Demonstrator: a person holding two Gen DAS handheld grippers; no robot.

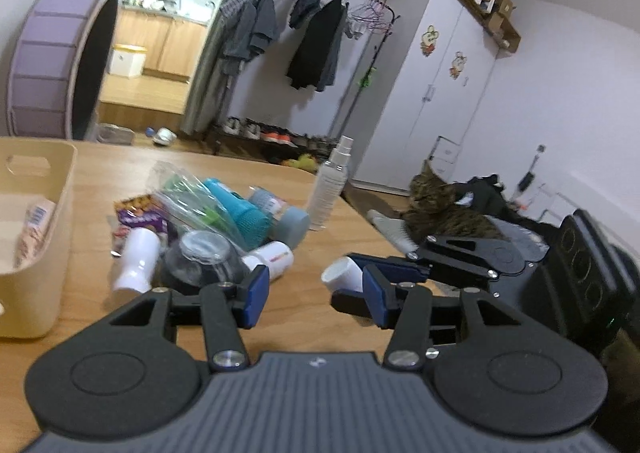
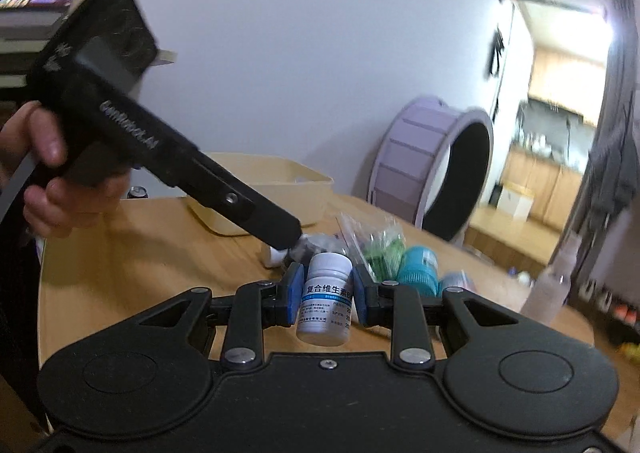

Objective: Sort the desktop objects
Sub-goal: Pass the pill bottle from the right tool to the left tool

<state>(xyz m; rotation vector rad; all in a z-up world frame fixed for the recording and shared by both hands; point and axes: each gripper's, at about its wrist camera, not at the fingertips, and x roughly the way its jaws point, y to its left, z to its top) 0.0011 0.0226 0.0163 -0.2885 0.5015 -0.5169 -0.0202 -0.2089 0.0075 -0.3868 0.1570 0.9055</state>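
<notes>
Wood-grain table (image 1: 304,317) fills the foreground for us, with a bedroom behind it: a purple wheel (image 1: 52,65), a clothes rack (image 1: 316,33), a white wardrobe (image 1: 436,73) and a cat (image 1: 444,209) off the far edge.

Our left claw (image 1: 316,293) points slightly down over the table, its blue pads apart with nothing between them. The right-wrist view shows what its own camera cannot: bare fingers (image 2: 48,169) wrapped round its black handle, the body slanting down toward the pile.

Our right claw (image 2: 326,293) is clamped on a white pill bottle (image 2: 326,297), held clear of the table. Seen from the left, this claw lies just ahead and to the right of the left claw's pads, the bottle's white end poking out toward them.

Left of the left claw sits a cream bin (image 1: 36,229) with a packet inside. Ahead of it lies the pile: a clear bag (image 1: 188,193), a teal cylinder (image 1: 244,217), a dark jar (image 1: 204,261), small white bottles. Beyond stands a spray bottle (image 1: 330,189), upright.

Only the right view shows the bottle's blue-banded label with printed characters.
</notes>
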